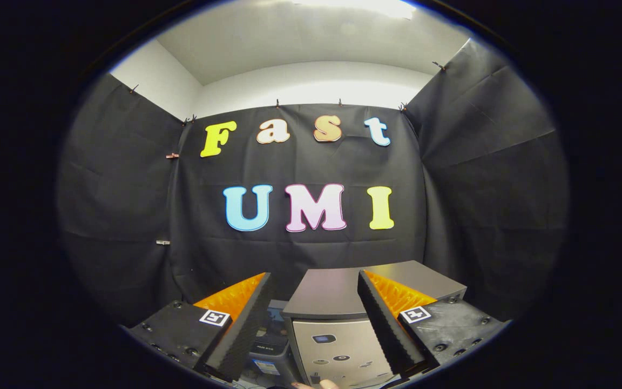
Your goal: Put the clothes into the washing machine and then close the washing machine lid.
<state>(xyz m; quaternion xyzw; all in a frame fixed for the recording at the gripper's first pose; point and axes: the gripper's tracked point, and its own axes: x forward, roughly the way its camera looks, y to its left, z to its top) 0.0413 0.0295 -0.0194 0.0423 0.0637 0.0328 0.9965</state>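
Observation:
A small silver washing machine (338, 346) with a flat dark grey lid (327, 292) stands just ahead of my fingers, its front panel showing between them. The lid lies flat on top, down. My gripper (313, 319) is open, its two black ridged fingers with orange sides spread wide, and nothing is held between them. The left finger (246, 324) is to the machine's left, and the right finger (384, 319) overlaps its front right edge. A fingertip of a person's hand (326, 384) shows below the machine's front.
A dark box-like object (270, 346) with a label sits to the left of the machine, behind the left finger. Black cloth walls close off the booth at the back and on both sides.

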